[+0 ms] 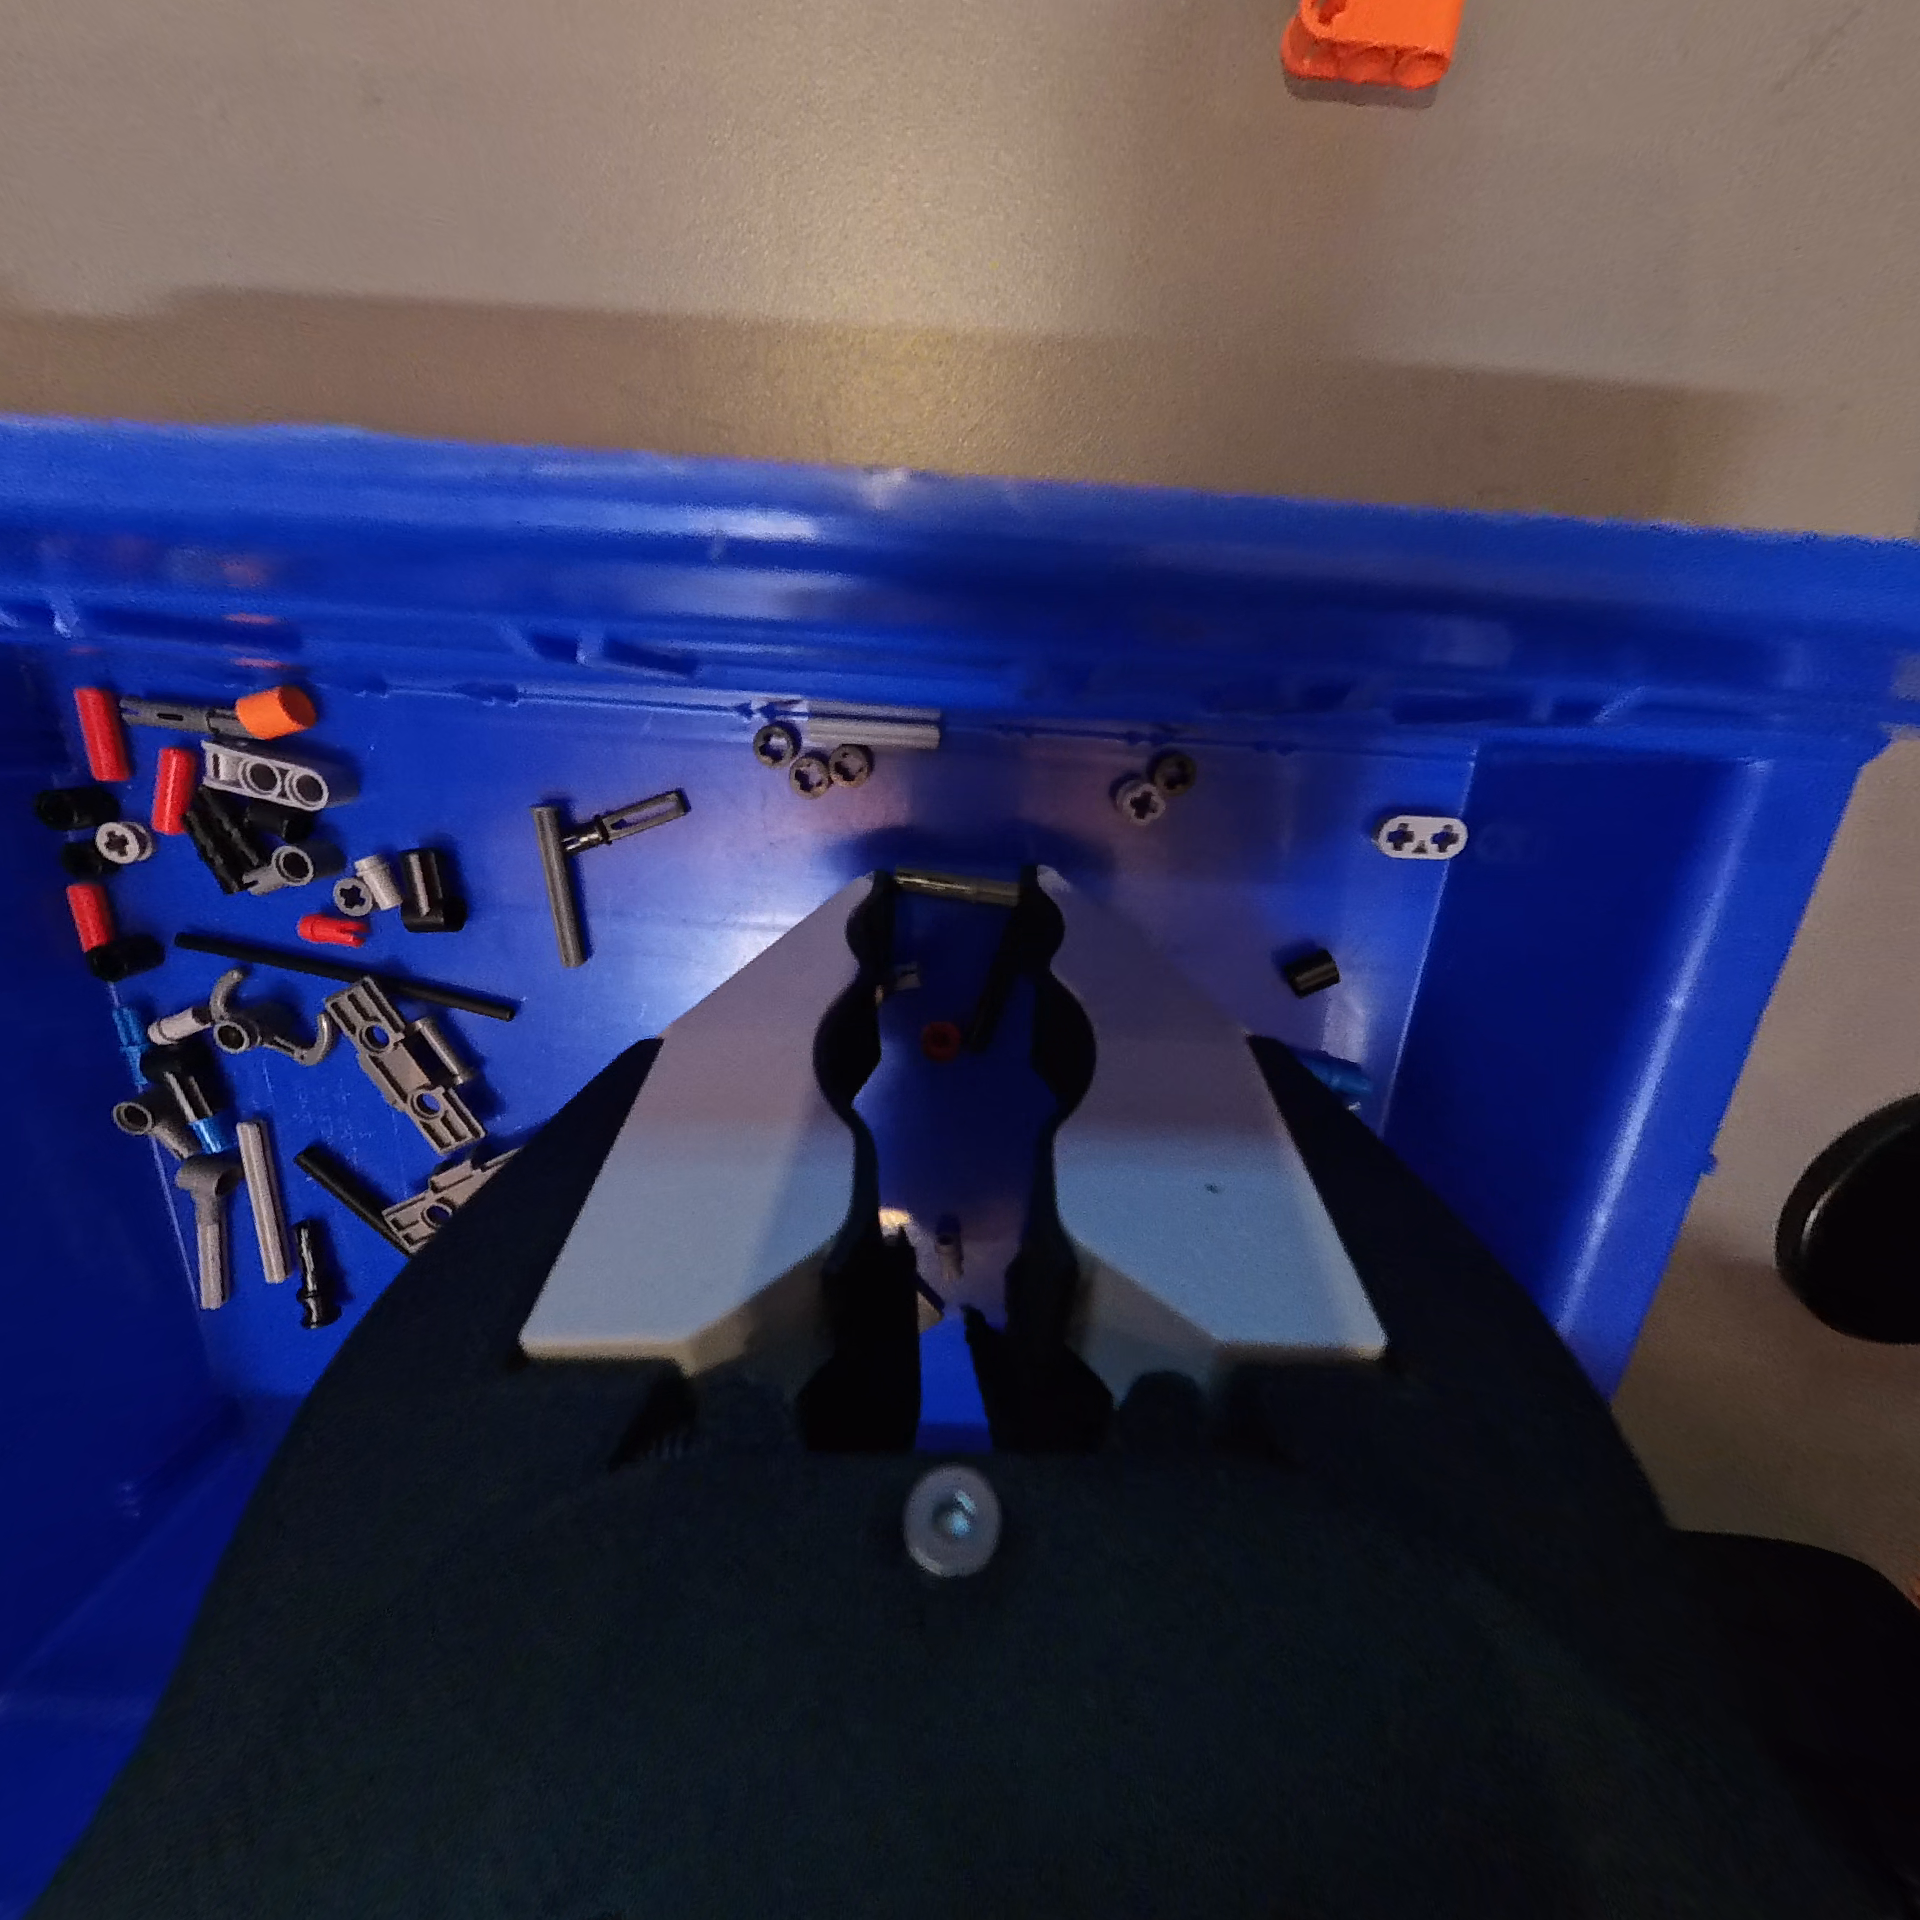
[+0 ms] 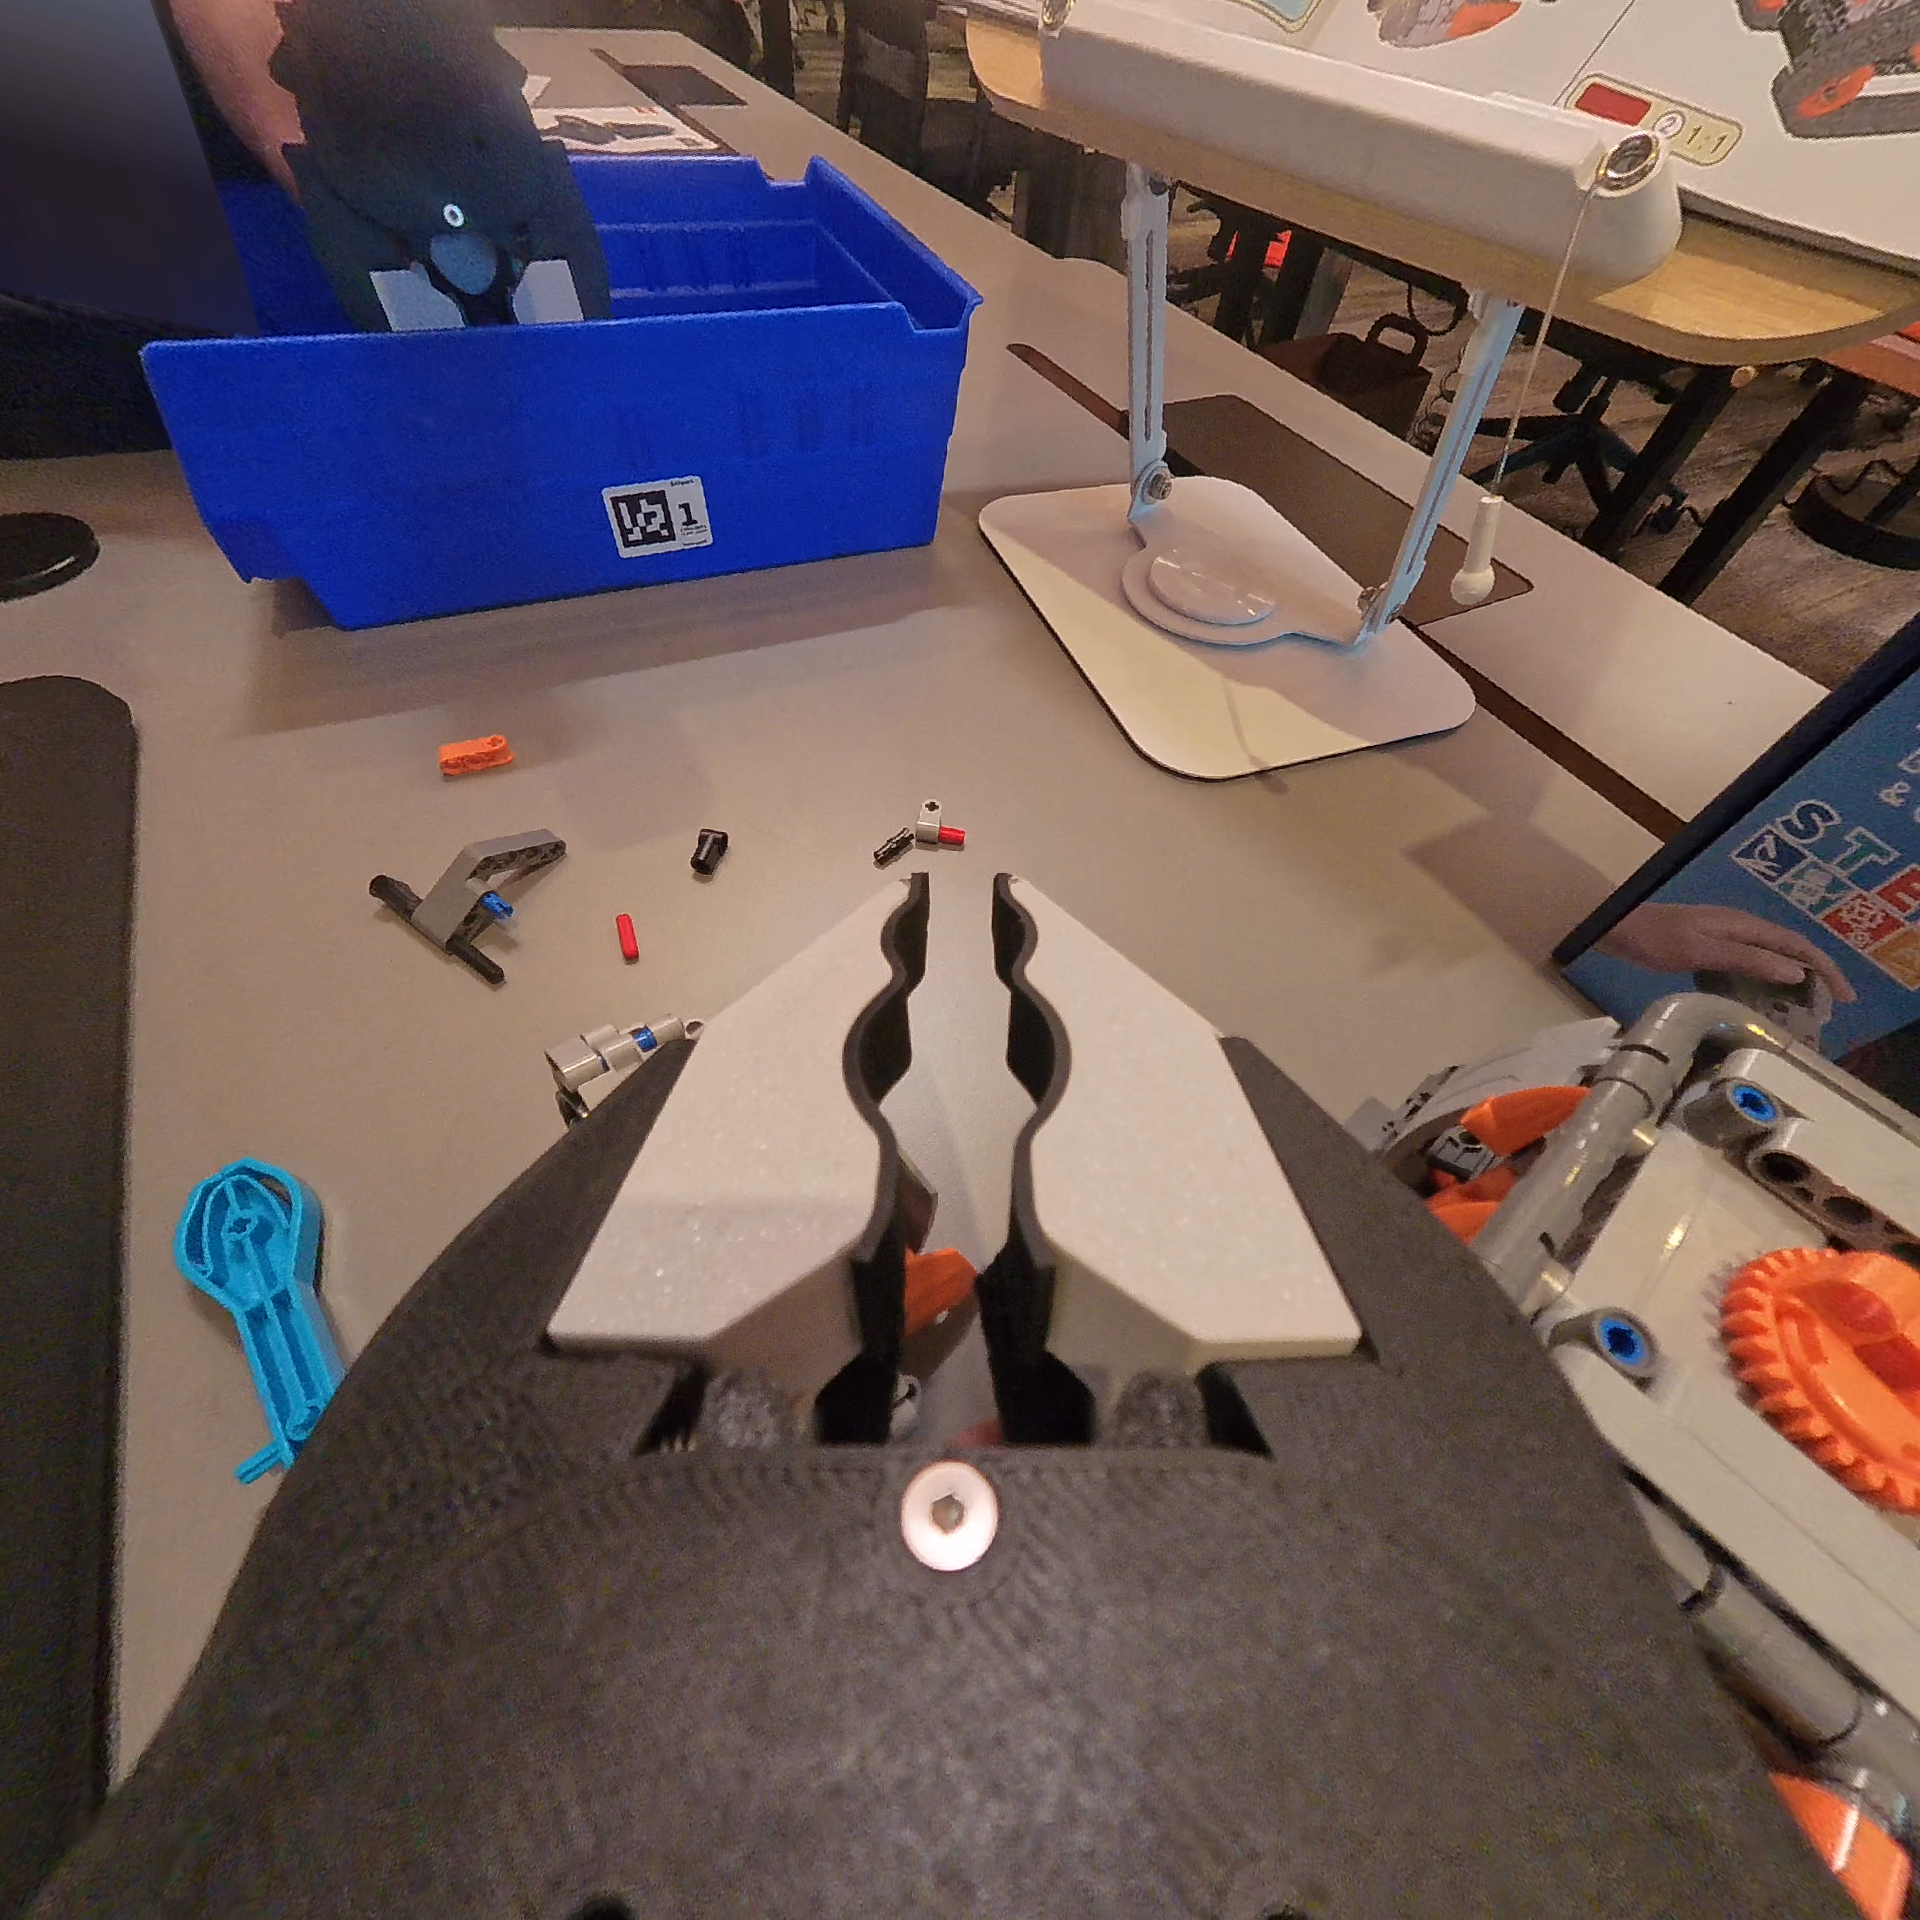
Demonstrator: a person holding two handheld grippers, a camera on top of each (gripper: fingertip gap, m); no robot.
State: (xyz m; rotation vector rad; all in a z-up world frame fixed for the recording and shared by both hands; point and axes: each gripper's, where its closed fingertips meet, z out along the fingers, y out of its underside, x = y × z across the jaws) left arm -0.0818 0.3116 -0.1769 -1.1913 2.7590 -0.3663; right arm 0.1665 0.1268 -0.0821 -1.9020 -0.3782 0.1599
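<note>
**Left gripper down in the parts bin, right one parked over the table**

Left wrist view: the left gripper (image 1: 956,894) was dipped inside the blue bin (image 1: 935,582), and it looked clamped on a short dark axle (image 1: 954,883), which sat crosswise right between the fingertips, end to end. Under the jaws and a bit back from the tips, a small red bush (image 1: 938,1037) lay on the bin floor. Just ahead of the tips, a few grey bushes (image 1: 821,764) sat against the far wall. Off to the gripper's left was a messy pile of loose parts (image 1: 281,935): red, black and grey pins, beams and axles. To its right, a lone black bush (image 1: 1309,968).

Right wrist view: the right gripper (image 2: 958,883) hung over the table (image 2: 1039,748) with its jaws a narrow slot apart and nothing between them. Closest things, just past the tips: a grey connector with a red pin (image 2: 938,824) and a black pin (image 2: 890,847) beside it. Further left of the tips were a grey angled beam on a black axle (image 2: 468,894) and a red pin (image 2: 625,935). Hard on the gripper's right stood a half-built model with an orange gear (image 2: 1818,1382).
</note>
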